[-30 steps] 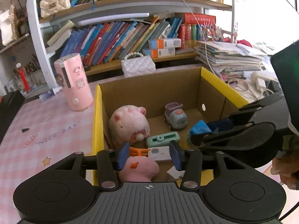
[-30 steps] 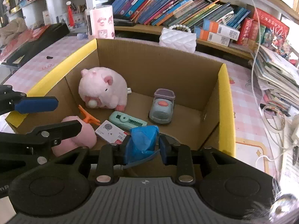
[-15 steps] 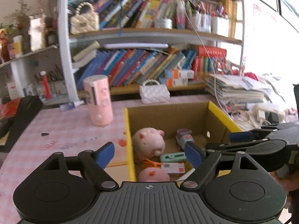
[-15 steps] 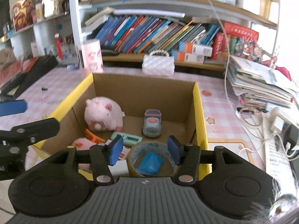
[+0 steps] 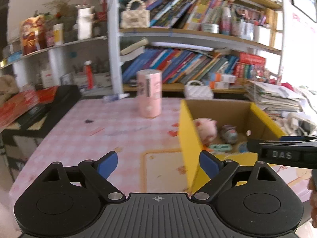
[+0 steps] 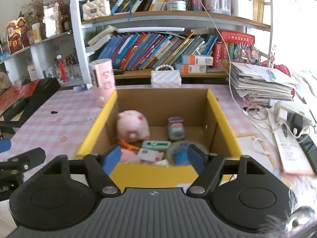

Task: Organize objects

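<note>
Both grippers withdrawn from the box, empty.

The left gripper (image 5: 158, 163) and right gripper (image 6: 152, 157) have pulled back, fingers now apart; the blue-centred tape roll (image 6: 183, 151) released a second ago lies in the yellow-edged cardboard box (image 6: 95, 128) near the tabletop's front edge, so this deposit looks complete.

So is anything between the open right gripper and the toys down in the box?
Only the box's near yellow wall sits low in front of the right gripper. Above the pink pig and toy car nothing visible blocks.
</note>
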Demonstrator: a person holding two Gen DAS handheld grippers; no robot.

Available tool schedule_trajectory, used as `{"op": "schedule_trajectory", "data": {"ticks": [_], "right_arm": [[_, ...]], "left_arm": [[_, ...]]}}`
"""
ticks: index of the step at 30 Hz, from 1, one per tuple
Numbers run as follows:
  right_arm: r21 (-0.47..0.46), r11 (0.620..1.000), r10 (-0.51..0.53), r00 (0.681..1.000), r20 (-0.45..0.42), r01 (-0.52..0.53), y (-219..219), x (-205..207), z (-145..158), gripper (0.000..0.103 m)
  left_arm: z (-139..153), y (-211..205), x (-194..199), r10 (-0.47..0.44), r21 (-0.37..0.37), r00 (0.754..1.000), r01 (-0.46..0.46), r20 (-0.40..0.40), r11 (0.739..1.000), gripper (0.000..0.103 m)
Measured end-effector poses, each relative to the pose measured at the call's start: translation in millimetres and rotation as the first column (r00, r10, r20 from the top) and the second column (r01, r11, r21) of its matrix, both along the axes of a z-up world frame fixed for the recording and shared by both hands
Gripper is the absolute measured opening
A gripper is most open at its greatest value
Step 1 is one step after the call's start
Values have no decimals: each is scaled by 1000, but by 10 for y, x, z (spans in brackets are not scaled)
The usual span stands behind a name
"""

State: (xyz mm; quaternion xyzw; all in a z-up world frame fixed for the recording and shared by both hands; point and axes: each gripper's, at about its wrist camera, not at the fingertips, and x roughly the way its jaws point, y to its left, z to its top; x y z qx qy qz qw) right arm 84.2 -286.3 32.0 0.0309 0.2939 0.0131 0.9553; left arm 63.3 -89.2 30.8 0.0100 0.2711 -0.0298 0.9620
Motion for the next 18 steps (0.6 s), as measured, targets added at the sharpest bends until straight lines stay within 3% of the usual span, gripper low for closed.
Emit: {"op": "schedule_trajectory", "data": {"ticks": [8,18], "right_arm": [[-53,999,-4,1000,5,4,610,-464,-99,94],[-73,997,-11,999,-39,8,1061,-808,-234,96]], "left_arm": [[-124,408,-332,71,4,997,-71,-38,997,98],[-272,729,-659,59,-2,995,-60,-86,998,98]]}}
